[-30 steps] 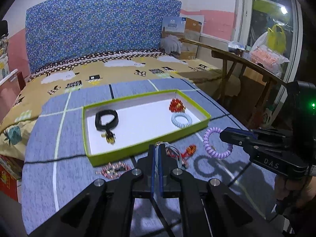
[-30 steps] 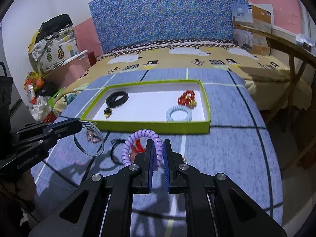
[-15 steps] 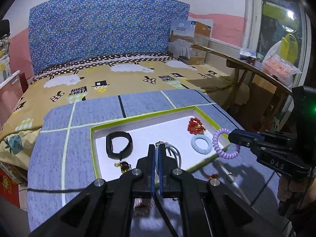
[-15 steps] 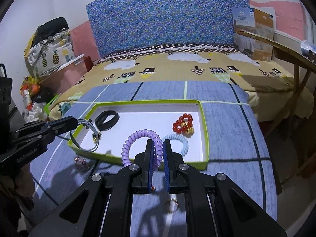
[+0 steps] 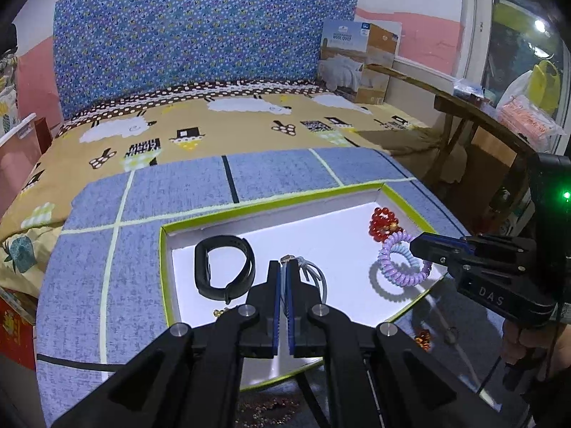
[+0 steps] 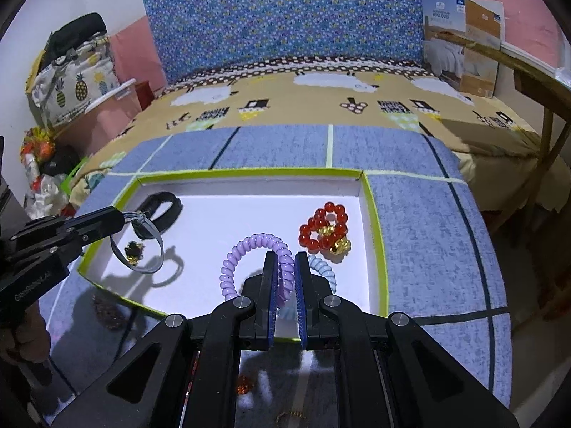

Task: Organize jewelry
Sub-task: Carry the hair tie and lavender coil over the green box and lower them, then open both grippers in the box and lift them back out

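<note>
A white tray with a green rim (image 5: pixel 271 204) (image 6: pixel 376 221) lies on the blue mat. In it are a black band (image 5: pixel 223 271) (image 6: pixel 167 210), a red bead bracelet (image 5: pixel 383 223) (image 6: pixel 324 228) and a light blue coil hair tie (image 6: pixel 324 271). My left gripper (image 5: pixel 284 267) (image 6: pixel 119 219) is shut on a grey thin bracelet (image 5: pixel 314 274) (image 6: pixel 137 249), held over the tray's left part. My right gripper (image 6: pixel 285 260) (image 5: pixel 415 246) is shut on a purple coil hair tie (image 6: pixel 246 256) (image 5: pixel 401 267), held above the tray's right part over the blue coil.
Small loose pieces lie on the mat (image 6: pixel 439 242) in front of the tray: an amber bead piece (image 5: pixel 423 340) (image 6: pixel 246 387), a ring (image 5: pixel 451 335), a dark beaded piece (image 6: pixel 107 312). A bed (image 5: pixel 214 132) lies behind, a wooden table (image 5: pixel 474 114) at the right.
Both grippers moved forward from in front of the tray to over it, carrying the grey bracelet and the purple coil. Both stayed shut.
</note>
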Demonstrator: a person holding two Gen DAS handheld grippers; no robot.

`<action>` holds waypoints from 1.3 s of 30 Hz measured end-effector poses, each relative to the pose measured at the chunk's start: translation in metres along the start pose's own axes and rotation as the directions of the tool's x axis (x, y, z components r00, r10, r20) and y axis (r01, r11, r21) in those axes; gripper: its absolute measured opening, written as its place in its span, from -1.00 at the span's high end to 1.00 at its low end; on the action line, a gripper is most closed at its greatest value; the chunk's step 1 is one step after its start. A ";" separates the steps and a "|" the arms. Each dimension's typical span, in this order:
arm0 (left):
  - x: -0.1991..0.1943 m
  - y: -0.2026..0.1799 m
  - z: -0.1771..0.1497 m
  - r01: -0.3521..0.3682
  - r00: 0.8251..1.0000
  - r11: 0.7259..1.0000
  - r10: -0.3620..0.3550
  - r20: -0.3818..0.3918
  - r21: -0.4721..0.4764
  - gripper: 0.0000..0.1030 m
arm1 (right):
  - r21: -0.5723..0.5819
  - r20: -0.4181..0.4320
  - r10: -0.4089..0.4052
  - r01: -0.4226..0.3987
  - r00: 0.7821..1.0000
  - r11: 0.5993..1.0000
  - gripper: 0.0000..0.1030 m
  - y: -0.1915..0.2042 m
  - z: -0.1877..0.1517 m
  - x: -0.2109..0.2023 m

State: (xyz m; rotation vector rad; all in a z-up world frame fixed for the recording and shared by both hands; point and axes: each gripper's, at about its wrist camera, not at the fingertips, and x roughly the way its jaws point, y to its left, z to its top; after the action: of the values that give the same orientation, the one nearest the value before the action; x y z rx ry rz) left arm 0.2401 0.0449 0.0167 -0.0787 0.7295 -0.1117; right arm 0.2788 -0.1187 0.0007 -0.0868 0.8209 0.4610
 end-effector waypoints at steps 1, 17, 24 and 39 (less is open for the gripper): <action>0.002 0.000 -0.001 0.000 1.000 1.000 0.000 -0.005 -0.001 0.95 | 0.000 -0.006 0.000 0.000 1.000 1.000 0.82 0.000 -0.001 0.002; 0.020 -0.002 -0.015 0.004 0.998 1.000 -0.003 -0.069 0.012 0.94 | 0.012 -0.080 0.011 -0.010 0.997 1.000 0.81 -0.006 -0.005 0.023; 0.020 -0.002 -0.017 0.000 0.997 1.000 0.001 -0.080 0.011 0.92 | 0.000 -0.097 0.006 -0.006 0.995 1.000 0.74 -0.005 -0.005 0.022; -0.020 0.002 -0.028 -0.025 1.000 1.000 0.025 0.004 0.002 0.65 | 0.036 -0.003 0.020 -0.020 1.000 0.999 0.72 -0.009 -0.016 -0.022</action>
State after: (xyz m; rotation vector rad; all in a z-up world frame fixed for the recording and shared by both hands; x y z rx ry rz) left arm 0.2068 0.0486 0.0086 -0.0679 0.7258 -0.0882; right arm 0.2585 -0.1387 0.0051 -0.0467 0.8339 0.4648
